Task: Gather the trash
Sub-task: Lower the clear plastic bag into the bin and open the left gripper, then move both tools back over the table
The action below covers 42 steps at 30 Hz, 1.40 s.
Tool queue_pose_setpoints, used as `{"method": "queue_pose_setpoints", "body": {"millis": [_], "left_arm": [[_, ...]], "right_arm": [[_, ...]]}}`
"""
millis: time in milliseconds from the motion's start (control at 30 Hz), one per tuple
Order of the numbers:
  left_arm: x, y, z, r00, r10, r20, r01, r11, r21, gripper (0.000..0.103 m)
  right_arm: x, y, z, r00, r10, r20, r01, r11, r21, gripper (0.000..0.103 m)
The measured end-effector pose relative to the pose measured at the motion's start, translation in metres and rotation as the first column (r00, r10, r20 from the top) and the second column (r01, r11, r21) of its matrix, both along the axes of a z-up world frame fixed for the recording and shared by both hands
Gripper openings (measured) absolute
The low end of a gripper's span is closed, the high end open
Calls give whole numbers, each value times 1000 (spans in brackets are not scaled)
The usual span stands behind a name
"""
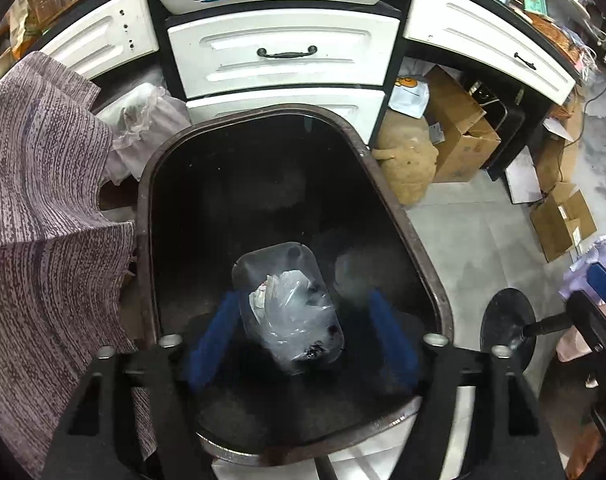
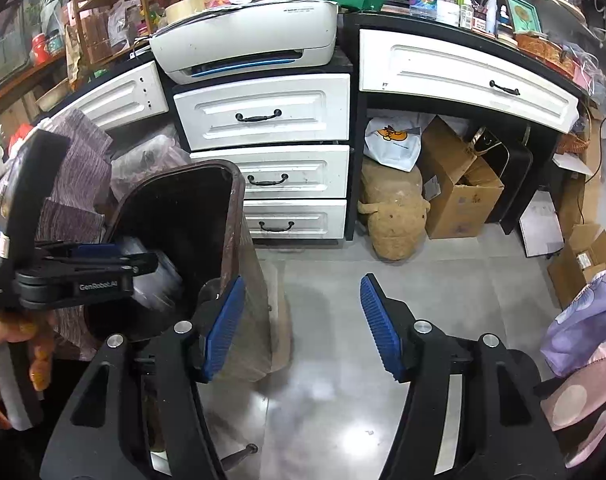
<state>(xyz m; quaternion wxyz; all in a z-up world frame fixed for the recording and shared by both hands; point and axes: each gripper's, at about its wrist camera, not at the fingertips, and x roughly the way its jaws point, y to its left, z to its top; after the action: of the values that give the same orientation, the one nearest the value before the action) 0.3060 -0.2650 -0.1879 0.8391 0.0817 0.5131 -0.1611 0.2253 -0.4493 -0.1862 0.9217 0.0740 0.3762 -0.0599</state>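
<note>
In the left wrist view I look down into a dark brown trash bin (image 1: 403,216). A clear plastic container (image 1: 291,312) holding a crumpled plastic bag and paper sits between the blue fingers (image 1: 215,336) of my left gripper (image 1: 303,298). The pads stand apart from its sides, so the gripper is open. The right wrist view shows the bin (image 2: 239,200) at left, with the left gripper (image 2: 143,268) over its mouth and the clear container (image 2: 163,280) blurred just beyond it. My right gripper (image 2: 302,280) is open and holds nothing, over the grey floor right of the bin.
White drawers (image 2: 263,116) with a printer (image 2: 243,44) on top stand behind the bin. A purple-grey cloth (image 1: 43,200) hangs at its left. Cardboard boxes (image 2: 459,196) and a tan plush toy (image 2: 395,216) lie under the desk. Floral fabric (image 2: 583,320) is at the right edge.
</note>
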Motion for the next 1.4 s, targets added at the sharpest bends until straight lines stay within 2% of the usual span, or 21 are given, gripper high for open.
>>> {"method": "queue_pose_setpoints", "body": {"millis": [167, 367, 600, 667, 867, 1033, 1133, 1200, 1400], "left_arm": [[-1, 0, 3, 1000, 3, 2, -3, 1000, -1, 83], [-11, 3, 24, 999, 1, 37, 1, 998, -57, 85], [-34, 11, 65, 992, 6, 123, 7, 994, -108, 88], [-43, 15, 78, 988, 2, 153, 17, 992, -124, 91], [-70, 31, 119, 967, -5, 255, 41, 989, -139, 97], [-93, 57, 152, 951, 12, 310, 45, 983, -177, 97], [-107, 74, 167, 935, 18, 354, 43, 985, -165, 97], [-113, 86, 173, 928, 25, 373, 32, 989, -146, 98], [-130, 138, 180, 921, 98, 377, -43, 987, -152, 97]], "right_arm": [[-1, 1, 3, 1000, -1, 17, 1, 1000, -6, 68], [2, 2, 13, 999, -16, 40, 17, 1000, -11, 75], [-1, 3, 31, 996, -24, 84, 27, 999, -30, 83], [-2, 4, 38, 995, -22, 95, 25, 999, -32, 83], [-7, 15, 55, 991, -2, 134, 6, 999, -33, 91], [-12, 35, 76, 982, 57, 178, -52, 998, -32, 92], [-13, 53, 88, 974, 103, 201, -97, 995, -36, 93], [-12, 68, 95, 968, 138, 210, -134, 990, -35, 93], [-10, 119, 111, 936, 270, 227, -271, 962, -27, 93]]}}
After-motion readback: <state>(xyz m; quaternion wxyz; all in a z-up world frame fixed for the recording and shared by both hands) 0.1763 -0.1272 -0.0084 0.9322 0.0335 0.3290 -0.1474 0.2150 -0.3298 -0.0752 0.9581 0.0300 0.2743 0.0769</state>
